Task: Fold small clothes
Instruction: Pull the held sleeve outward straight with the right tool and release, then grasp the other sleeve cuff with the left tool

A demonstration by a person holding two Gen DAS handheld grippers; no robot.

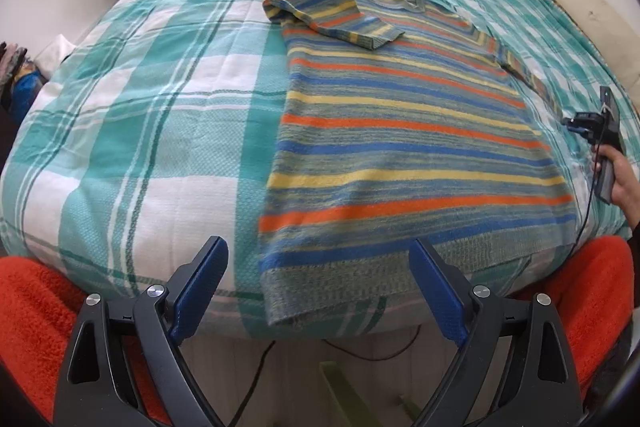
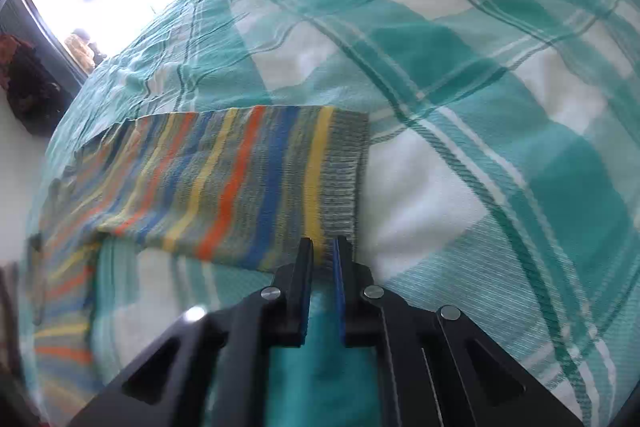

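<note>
- The right tongs (image 2: pixel 323 247) are seen low in the centre of the right wrist view, the jaws parted only narrowly; the ribbed cuff of the sleeve (image 2: pixel 340 179) lies at the tips, and no cloth is seen pinched between the pads, so nothing appears to be held.
- That sleeve is spread flat across the middle of the frame, running from the cuff toward the left edge, where it joins the body of the striped sweater (image 1: pixel 400 131). It is judged to be the sleeve not yet folded in, the tongs being set at its cuff for that reason.
- The left tongs (image 1: pixel 318 291) are held wide open at the bottom of the left wrist view, just above the sweater's hem, with nothing between the jaws; they seem to be kept ready there while the other side is dealt with.
- The sweater lies flat on the bed (image 1: pixel 140 107), right of centre, hem toward the bottom of the frame and collar toward the top.
- The other sleeve (image 1: pixel 332 15) is already laid across the chest, near the upper centre.
- At the right edge a hand (image 1: pixel 618 179) is seen gripping the right tool's handle.
- The checked cover gives a broad, soft surface for the folding.
</note>
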